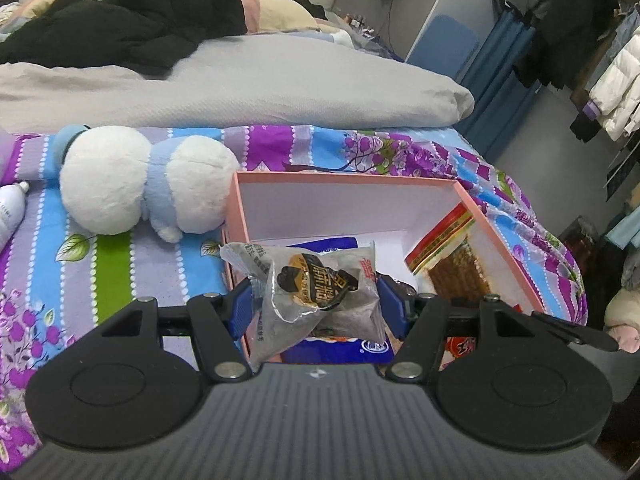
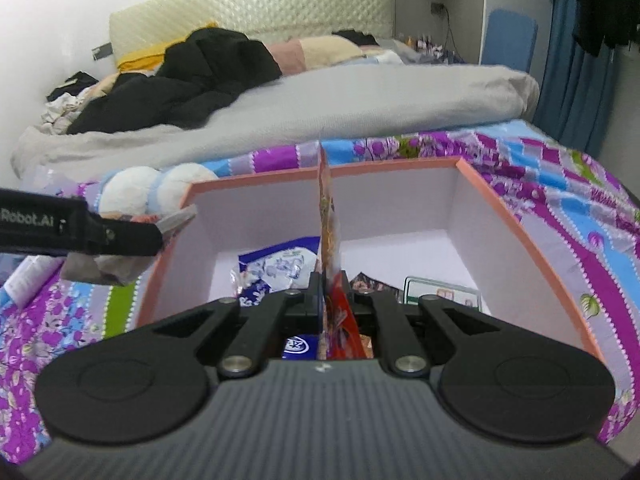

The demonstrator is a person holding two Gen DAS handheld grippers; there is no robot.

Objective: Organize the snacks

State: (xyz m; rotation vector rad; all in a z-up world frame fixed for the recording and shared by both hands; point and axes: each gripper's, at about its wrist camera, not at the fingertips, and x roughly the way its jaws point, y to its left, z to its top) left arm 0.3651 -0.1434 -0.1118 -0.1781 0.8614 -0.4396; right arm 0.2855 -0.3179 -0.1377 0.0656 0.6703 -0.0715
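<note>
My left gripper (image 1: 316, 300) is shut on a grey snack packet (image 1: 320, 288) with a black and gold label, pressed between its blue pads (image 1: 240, 312) over the near left corner of the pink box (image 1: 344, 178). In the right wrist view the left gripper (image 2: 132, 236) and the grey packet (image 2: 100, 270) hang just outside the box's left wall. My right gripper (image 2: 330, 292) is shut on a thin red and orange packet (image 2: 329, 216), seen edge-on and upright above the box (image 2: 520, 220). That red packet (image 1: 452, 256) shows brown snacks near the box's right wall.
A blue and white packet (image 2: 276, 268) and a green-edged packet (image 2: 444, 294) lie in the box. A white and blue plush toy (image 1: 140, 184) and a white bottle (image 1: 10, 212) lie to its left on the flowered sheet. A grey duvet (image 1: 240, 84) lies behind; clothes (image 1: 600, 40) hang at right.
</note>
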